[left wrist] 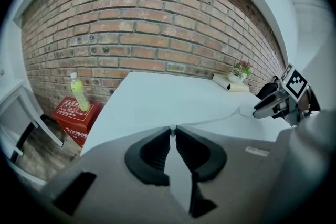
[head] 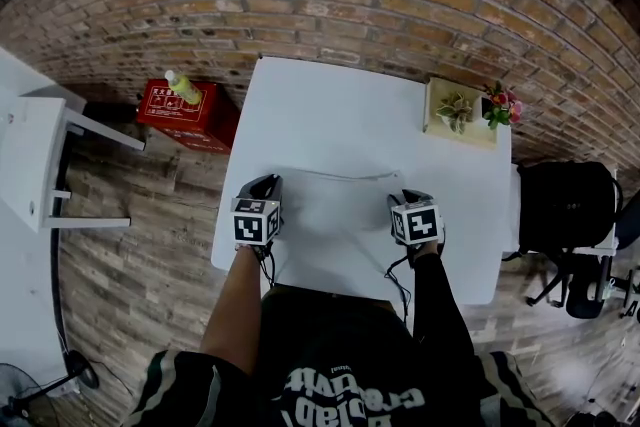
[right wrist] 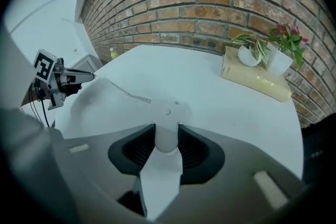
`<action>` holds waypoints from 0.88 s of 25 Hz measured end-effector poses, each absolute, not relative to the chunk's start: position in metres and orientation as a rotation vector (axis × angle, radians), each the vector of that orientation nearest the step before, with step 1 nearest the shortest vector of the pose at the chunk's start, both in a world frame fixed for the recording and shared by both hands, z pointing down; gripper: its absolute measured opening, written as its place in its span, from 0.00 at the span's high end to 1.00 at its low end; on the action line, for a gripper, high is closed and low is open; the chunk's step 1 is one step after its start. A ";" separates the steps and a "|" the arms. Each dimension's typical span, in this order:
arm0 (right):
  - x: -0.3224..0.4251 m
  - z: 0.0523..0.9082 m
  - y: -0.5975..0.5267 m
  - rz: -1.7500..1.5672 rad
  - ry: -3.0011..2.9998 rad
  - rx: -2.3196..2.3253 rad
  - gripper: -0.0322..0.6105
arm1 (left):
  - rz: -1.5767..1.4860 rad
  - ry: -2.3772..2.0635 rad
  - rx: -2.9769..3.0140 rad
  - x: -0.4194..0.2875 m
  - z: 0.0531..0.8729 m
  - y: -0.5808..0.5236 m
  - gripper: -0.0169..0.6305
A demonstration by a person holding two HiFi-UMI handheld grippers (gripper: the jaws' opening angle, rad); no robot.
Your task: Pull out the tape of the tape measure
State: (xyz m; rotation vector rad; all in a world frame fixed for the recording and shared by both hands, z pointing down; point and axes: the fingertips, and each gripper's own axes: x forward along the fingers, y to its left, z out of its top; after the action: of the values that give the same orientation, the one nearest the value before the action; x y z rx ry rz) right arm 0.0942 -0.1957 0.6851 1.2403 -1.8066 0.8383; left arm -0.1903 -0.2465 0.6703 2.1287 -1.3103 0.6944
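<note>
Two forearms (head: 236, 300) reach up from the lower edge of the head view, each with a gripper held over the near part of the white tabletop (head: 350, 105). The left gripper (head: 268, 185) has its fingers (left wrist: 152, 152) clenched on the end of the tape (left wrist: 207, 118). The right gripper (head: 413, 198) has its fingers (right wrist: 197, 149) grasping the white tape measure (right wrist: 167, 134). The tape runs drawn out between the two grippers, just above the tabletop. Two potted plants (head: 478, 107) stand at the far right corner, and a red box (head: 185, 113) sits on the floor to the left.
</note>
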 end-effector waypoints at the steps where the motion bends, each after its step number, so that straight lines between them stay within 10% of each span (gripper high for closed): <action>1: 0.094 0.686 -0.196 0.834 -1.802 1.240 0.72 | 0.704 -1.311 2.127 -0.190 0.672 -0.247 0.91; 22: 0.085 0.698 -0.192 0.789 -1.844 1.201 0.62 | 0.760 -1.302 2.120 -0.184 0.677 -0.240 0.84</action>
State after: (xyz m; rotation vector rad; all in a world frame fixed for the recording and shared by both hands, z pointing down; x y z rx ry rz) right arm 0.0853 -0.1922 0.6976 1.2014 -1.8441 0.7893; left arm -0.1839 -0.2404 0.6772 2.1202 -1.3017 0.7602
